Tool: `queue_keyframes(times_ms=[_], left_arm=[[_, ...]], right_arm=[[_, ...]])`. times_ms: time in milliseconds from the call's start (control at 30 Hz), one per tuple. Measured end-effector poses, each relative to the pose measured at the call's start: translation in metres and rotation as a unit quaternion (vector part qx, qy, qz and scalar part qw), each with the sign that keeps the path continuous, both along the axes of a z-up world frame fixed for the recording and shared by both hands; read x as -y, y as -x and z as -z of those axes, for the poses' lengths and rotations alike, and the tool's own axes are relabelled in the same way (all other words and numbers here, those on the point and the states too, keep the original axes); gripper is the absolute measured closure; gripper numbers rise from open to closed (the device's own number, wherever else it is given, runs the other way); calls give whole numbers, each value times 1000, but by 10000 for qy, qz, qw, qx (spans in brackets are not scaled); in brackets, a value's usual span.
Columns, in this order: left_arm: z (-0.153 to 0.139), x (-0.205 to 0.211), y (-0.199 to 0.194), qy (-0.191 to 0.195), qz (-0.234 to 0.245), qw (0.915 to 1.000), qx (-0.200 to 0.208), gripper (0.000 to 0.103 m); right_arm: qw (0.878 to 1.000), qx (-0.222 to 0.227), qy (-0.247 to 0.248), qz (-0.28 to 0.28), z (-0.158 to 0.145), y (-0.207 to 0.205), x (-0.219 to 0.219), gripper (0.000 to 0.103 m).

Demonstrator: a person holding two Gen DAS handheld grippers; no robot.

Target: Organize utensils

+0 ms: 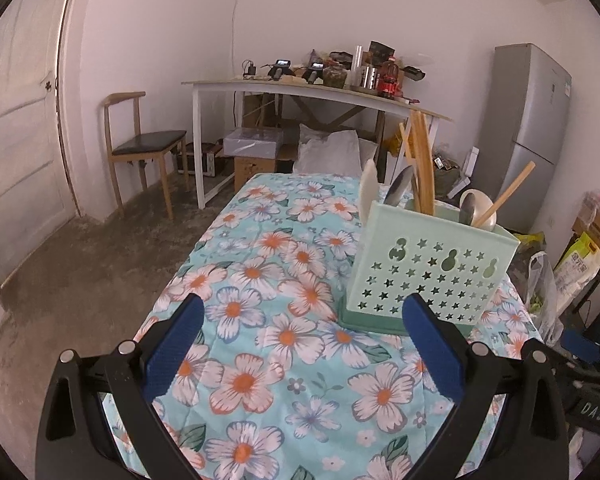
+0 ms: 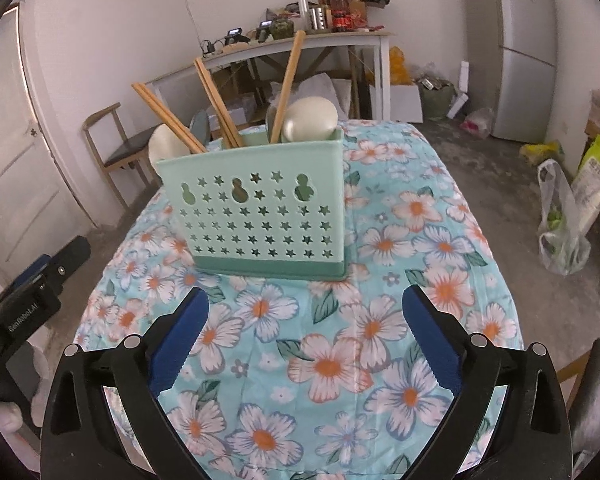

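A mint-green utensil holder [image 1: 428, 270] with star-shaped holes stands upright on the floral tablecloth [image 1: 268, 280]; it also shows in the right wrist view [image 2: 260, 216]. Wooden chopsticks [image 2: 286, 84], spoons [image 2: 310, 118] and a white spatula [image 1: 369, 188] stand inside it. My left gripper [image 1: 302, 308] is open and empty, low over the cloth, with the holder ahead to the right. My right gripper [image 2: 306, 302] is open and empty, just in front of the holder.
A wooden chair [image 1: 140, 148] and a cluttered white desk [image 1: 300, 92] stand beyond the table. A grey fridge [image 1: 528, 120] is at the right. Bags [image 2: 560, 224] and boxes lie on the floor at the right. The other gripper's body [image 2: 24, 304] shows at the left edge.
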State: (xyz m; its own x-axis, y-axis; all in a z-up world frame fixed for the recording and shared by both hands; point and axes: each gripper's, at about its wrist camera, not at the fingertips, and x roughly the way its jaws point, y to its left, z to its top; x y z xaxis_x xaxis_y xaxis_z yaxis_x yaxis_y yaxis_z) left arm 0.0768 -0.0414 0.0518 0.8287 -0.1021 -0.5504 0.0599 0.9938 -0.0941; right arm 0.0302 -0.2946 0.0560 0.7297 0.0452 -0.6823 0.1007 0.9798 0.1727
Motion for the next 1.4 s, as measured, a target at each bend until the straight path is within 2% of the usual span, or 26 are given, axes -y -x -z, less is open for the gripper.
queue_keyframes(times_ms=[367, 633, 933, 1400], left_arm=[[0, 14, -7, -274, -216, 9994, 30, 6], [8, 24, -16, -464, -354, 9981, -174, 6], [15, 35, -26, -590, -257, 9967, -493, 6], [13, 47, -27, -682, -104, 9960, -574, 6]], right_arm=[[9998, 80, -5, 206, 7, -5, 9, 9], [9996, 126, 94, 230, 7, -10, 14, 9], [9994, 113, 199, 257, 8, -15, 23, 9], [9993, 130, 248, 232, 6, -19, 24, 8]])
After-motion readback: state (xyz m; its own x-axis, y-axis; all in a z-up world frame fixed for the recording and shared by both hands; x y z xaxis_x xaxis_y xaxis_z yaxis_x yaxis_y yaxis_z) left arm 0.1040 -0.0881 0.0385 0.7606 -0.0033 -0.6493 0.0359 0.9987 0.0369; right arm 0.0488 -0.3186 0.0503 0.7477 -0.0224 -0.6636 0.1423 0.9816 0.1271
